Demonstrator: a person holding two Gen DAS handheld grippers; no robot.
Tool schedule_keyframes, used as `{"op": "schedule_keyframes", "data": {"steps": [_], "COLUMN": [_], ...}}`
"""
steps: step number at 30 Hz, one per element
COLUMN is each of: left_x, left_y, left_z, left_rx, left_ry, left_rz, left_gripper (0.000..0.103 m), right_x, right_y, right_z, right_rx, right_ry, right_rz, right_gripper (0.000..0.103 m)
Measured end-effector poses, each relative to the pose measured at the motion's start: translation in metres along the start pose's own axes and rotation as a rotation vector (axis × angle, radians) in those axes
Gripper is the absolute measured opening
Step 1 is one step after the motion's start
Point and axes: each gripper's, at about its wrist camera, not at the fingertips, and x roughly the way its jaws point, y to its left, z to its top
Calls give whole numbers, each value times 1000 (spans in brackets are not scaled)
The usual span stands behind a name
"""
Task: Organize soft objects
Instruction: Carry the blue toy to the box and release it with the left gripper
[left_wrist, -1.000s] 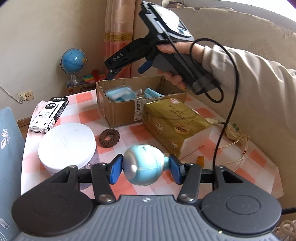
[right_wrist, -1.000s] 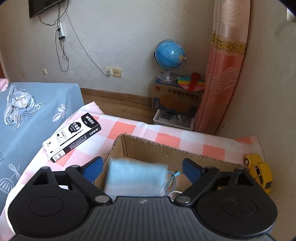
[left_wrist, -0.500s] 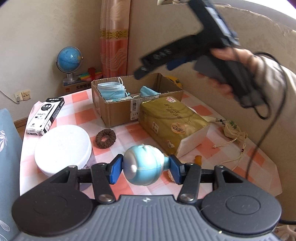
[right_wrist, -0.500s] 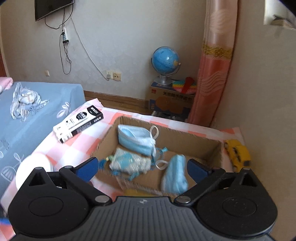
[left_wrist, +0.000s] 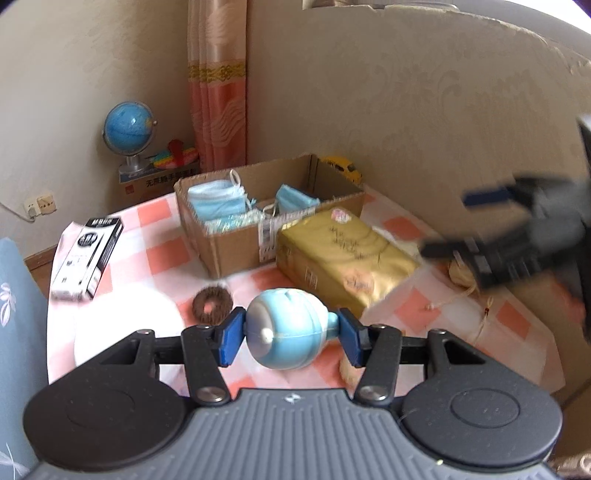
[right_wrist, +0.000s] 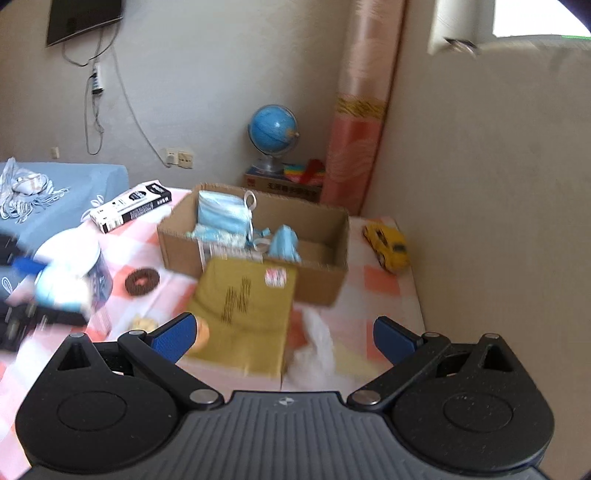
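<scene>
Walls: beige, patterned (left_wrist: 424, 92).
Curtain: pink, gold band, 12 o'clock (left_wrist: 218, 92).
Globe: blue, 10 o'clock, on carton (left_wrist: 127, 127).
Television: wall-mounted, 11 o'clock (right_wrist: 83, 18).
Socket: cabled, low (right_wrist: 179, 158).
Tablecloth: pink-white check (left_wrist: 159, 218).

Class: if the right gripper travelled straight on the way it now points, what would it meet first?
Most likely the gold tissue pack, which lies right ahead of the open right gripper; the cardboard box stands behind it. Depth is uncertain.

Two face masks (left_wrist: 218, 197), one box (left_wrist: 236, 247), one scrunchie (left_wrist: 212, 303).
</scene>
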Motion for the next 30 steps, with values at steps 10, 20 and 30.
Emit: {"op": "schedule_keyframes", "data": {"steps": [10,20,30], "left_x": [42,130,191], "left_y": [-3,-17,-32], "left_z": [80,148,168], "left_rx": [29,39,62], "left_ry": [-55,4,39], "left_rz": [-16,-33,-2], "left_gripper": [53,53,77], "right_x": [-16,-18,-23], "right_y": [-6,-16,-32], "right_z": [-29,-30,-37], "right_rx": [102,122,161], "right_ry": [1,-8,-3], "right_rz": [16,8,-31], "right_gripper": [103,103,103]}}
